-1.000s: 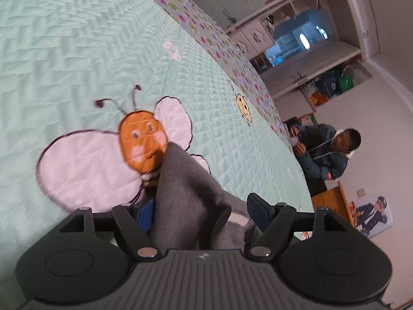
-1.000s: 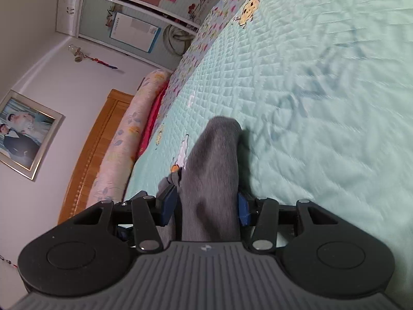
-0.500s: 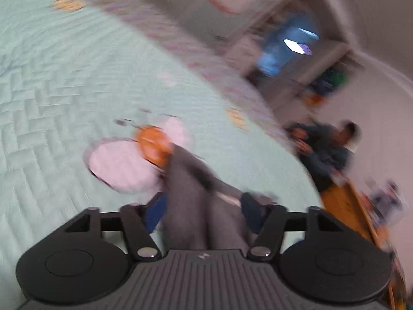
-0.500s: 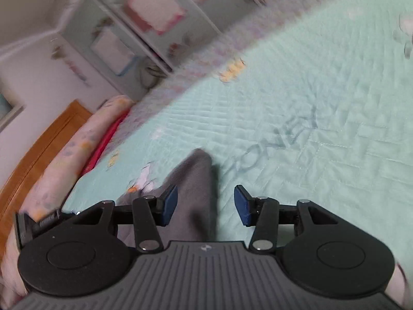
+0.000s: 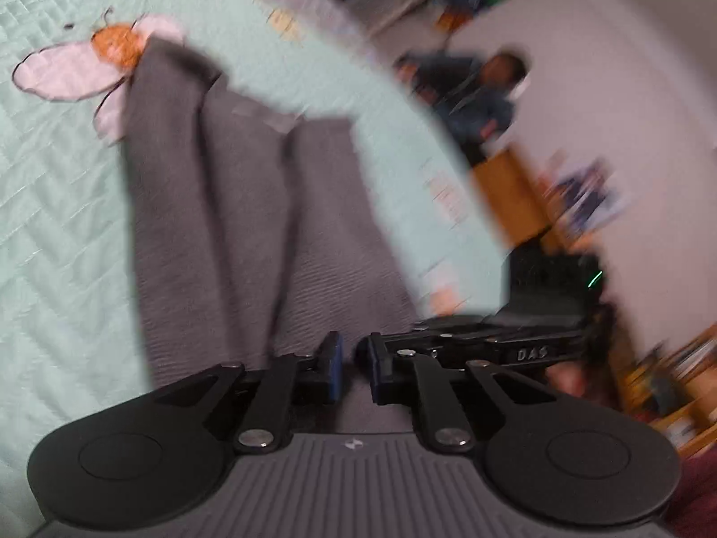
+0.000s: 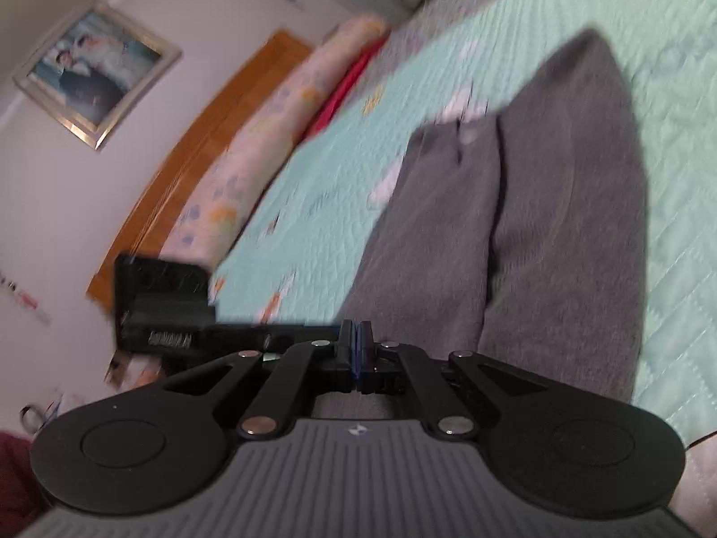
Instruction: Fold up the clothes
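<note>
A grey garment (image 5: 233, 224) lies folded lengthwise in long panels on the mint quilt (image 5: 58, 224), its far end touching the bee picture (image 5: 116, 47). My left gripper (image 5: 355, 358) sits at the garment's near end, pads almost together with only a narrow dark gap and no cloth seen in it. The right gripper's body (image 5: 493, 345) lies just to its right. In the right wrist view the garment (image 6: 537, 224) stretches ahead and to the right. My right gripper (image 6: 357, 345) is shut, pads touching, beside the cloth's near left corner. The left gripper (image 6: 170, 314) shows at the left.
A person (image 5: 475, 94) sits beyond the bed's far edge, near wooden furniture (image 5: 511, 197). A long patterned pillow (image 6: 269, 125), a wooden headboard (image 6: 215, 134) and a framed picture (image 6: 94, 76) are at the left. Both views are blurred by motion.
Both grippers let go of the grey cloth, pulled back to its near end and closed. The garment, held up a second ago, now lies flat on the quilt.
</note>
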Tool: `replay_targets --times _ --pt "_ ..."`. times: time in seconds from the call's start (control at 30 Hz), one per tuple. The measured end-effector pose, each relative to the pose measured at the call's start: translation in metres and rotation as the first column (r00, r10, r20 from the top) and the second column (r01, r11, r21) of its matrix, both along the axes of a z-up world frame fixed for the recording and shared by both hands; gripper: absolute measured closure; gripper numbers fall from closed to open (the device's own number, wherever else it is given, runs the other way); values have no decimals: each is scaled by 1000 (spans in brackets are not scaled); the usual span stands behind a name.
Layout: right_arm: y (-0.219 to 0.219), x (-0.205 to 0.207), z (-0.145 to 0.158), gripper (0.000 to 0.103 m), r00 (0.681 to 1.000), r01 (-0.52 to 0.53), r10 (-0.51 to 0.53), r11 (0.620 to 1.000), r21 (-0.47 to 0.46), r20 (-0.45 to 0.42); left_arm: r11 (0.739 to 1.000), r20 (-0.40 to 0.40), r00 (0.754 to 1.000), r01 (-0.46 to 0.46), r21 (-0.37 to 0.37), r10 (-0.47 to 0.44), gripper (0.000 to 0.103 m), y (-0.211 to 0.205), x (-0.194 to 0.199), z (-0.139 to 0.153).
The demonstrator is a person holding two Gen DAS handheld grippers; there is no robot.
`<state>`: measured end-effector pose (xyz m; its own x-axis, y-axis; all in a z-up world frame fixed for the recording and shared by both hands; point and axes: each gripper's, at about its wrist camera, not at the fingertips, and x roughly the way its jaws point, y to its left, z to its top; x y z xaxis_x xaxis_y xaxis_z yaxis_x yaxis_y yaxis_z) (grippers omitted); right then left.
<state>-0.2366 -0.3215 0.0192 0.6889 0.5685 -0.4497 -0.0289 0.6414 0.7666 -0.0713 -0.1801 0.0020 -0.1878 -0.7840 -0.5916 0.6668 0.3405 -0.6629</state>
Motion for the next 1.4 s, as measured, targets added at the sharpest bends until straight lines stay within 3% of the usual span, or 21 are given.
replay_targets --times 0.03,0.1,0.23,0.53,0.77,0.93,1.1,1.3,1.4 --pt "2 4 -8 103 999 -17 15 999 -41 -44 1000 -8 1000 11 12 -11 99 -2 1 -10" --pt "2 5 -19 103 999 -19 18 1000 -23 -48 1000 -111 994 -10 -23 8 99 1 11 -22" --pt "4 1 -17 103 998 -29 27 999 -33 -49 1000 -55 999 -1 -13 0 99 -1 4 -18" --pt "-15 17 -12 103 993 -24 21 999 -26 -117 1000 -100 995 -7 21 9 99 8 -6 -10" --pt "-41 -10 -14 103 991 32 -31 999 10 -129 997 -22 1000 12 76 -11 100 34 -12 6" --pt "-48 -19 -26 103 992 70 -63 996 64 -106 997 -69 995 -64 46 67 99 40 -13 -13" --pt "-55 -28 -39 103 992 105 -96 987 117 -86 995 -33 997 -69 70 71 99 41 -17 -2" --pt "-50 -44 -18 103 989 106 -103 994 27 -106 993 0 997 -81 84 81 100 47 -22 8" --pt "-53 -54 -36 103 987 138 -131 989 62 -98 991 -38 993 -113 66 116 99 51 -21 -4"
